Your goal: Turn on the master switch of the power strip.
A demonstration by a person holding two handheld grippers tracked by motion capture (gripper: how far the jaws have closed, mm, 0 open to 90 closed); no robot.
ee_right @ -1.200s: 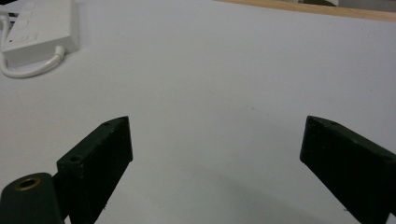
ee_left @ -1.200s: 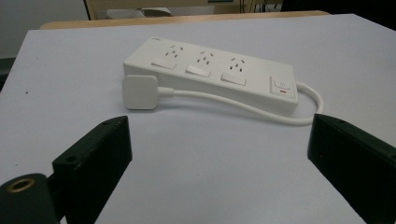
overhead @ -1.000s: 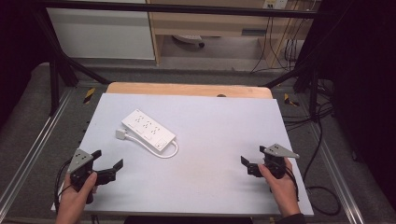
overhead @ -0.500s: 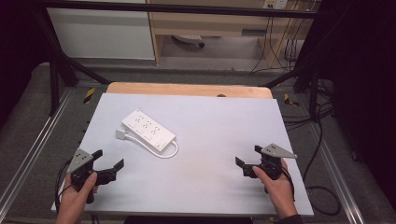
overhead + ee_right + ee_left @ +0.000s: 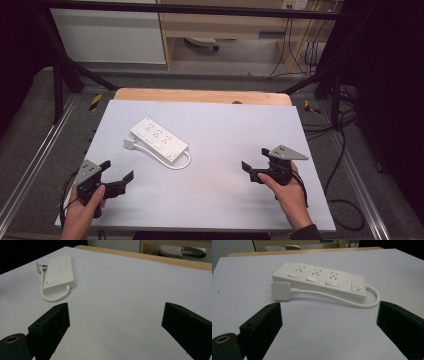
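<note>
White power strip (image 5: 159,140) lies flat on the table (image 5: 225,135), ahead of the left gripper (image 5: 119,176) and well apart from it, its plug (image 5: 281,290) resting just beside its near edge and the cord (image 5: 372,300) looping out past the switch end. Both sets of jaws stand wide apart and hold nothing. From the right gripper (image 5: 254,170), the strip sits far off to the left and ahead, with bare table between.

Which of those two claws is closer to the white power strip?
The left claw, at the table's near left corner. The power strip lies left of centre, so less bare table separates them than separates it from the right claw. Both are open, holding nothing.
</note>
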